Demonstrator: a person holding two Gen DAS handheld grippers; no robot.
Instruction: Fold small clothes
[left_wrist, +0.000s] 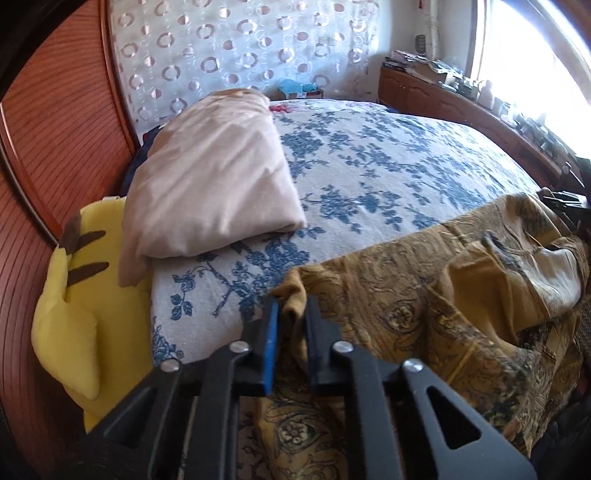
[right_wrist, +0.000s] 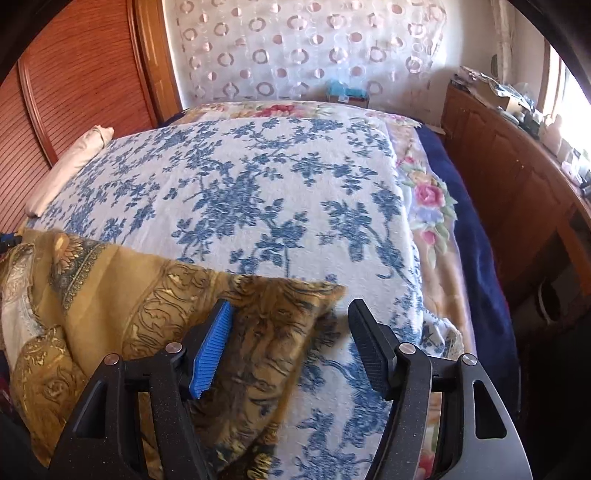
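Note:
A mustard-yellow garment with a dark paisley print (left_wrist: 424, 295) lies crumpled on the near part of the bed. Its left corner is pinched between the fingers of my left gripper (left_wrist: 294, 310), which is shut on it. In the right wrist view the same garment (right_wrist: 110, 288) spreads from the left edge to a pointed corner near the middle. My right gripper (right_wrist: 291, 306) stands open over that corner. Its blue pad (right_wrist: 208, 350) rests over the fabric, while the black finger (right_wrist: 369, 343) is over the bare bedspread.
A white bedspread with blue flowers (left_wrist: 369, 166) covers the bed. On its left lie a folded beige cloth (left_wrist: 214, 184) and a yellow plush cushion (left_wrist: 92, 314). A wooden wardrobe (left_wrist: 55, 129) stands to the left and a cluttered wooden cabinet (right_wrist: 517, 158) to the right.

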